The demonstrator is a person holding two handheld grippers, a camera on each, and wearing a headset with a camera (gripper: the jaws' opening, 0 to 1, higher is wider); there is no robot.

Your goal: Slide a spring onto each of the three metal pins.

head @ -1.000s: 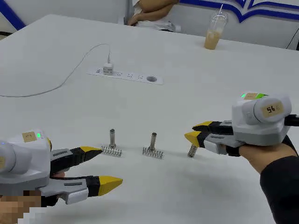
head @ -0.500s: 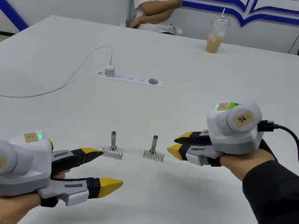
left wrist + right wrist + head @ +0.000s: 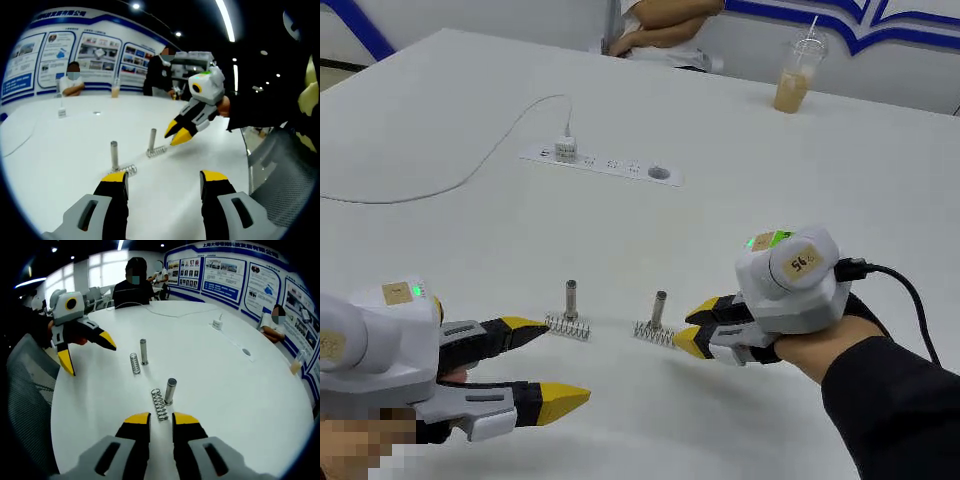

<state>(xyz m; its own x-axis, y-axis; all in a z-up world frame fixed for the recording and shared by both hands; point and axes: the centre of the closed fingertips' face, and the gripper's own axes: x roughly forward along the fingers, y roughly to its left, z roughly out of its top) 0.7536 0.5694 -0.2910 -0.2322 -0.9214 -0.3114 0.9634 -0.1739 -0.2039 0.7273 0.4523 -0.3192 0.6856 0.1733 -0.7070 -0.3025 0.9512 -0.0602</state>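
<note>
flanking spring (image 3: 159, 405), contact unclear: right fingers (image 3: 138, 421)

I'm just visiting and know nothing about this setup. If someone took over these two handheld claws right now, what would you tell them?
Left claw: wide open, empty, held short of the left pin.
Right claw: narrowly open, empty, tips right by the end of the right spring; contact unclear.
Things: left pin and right pin stand upright on the white table. Each is bare, with its spring lying flat at its foot; the left spring is untouched.
Done: nothing on these two pins. Whether a third is already done, I cannot tell.
Left: lift each spring and slide it onto its pin, probably the right one first.
</note>
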